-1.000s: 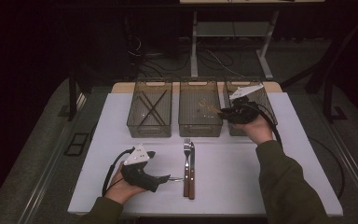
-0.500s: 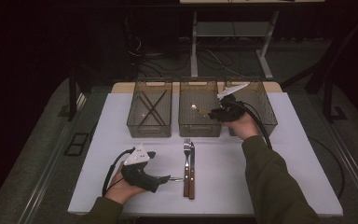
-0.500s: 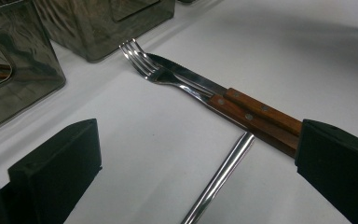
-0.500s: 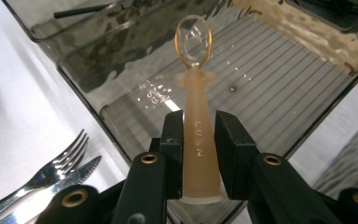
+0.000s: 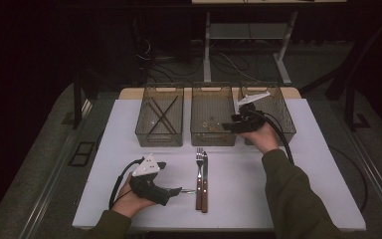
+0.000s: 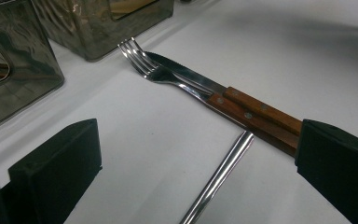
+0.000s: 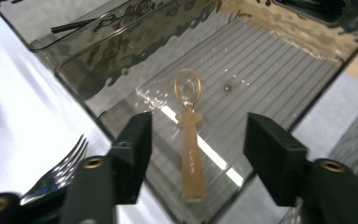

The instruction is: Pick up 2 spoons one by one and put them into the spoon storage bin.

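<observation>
Right gripper shifted left over middle bin, jaws apart, spoon below between them

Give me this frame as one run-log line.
right gripper: open, over middle bin, amber spoon lying inside | left gripper: open, beside fork and knife on table

spoon: translucent amber. bin: smoky clear, ribbed floor. fork and knife: steel, brown wood handles. table: white.
</observation>
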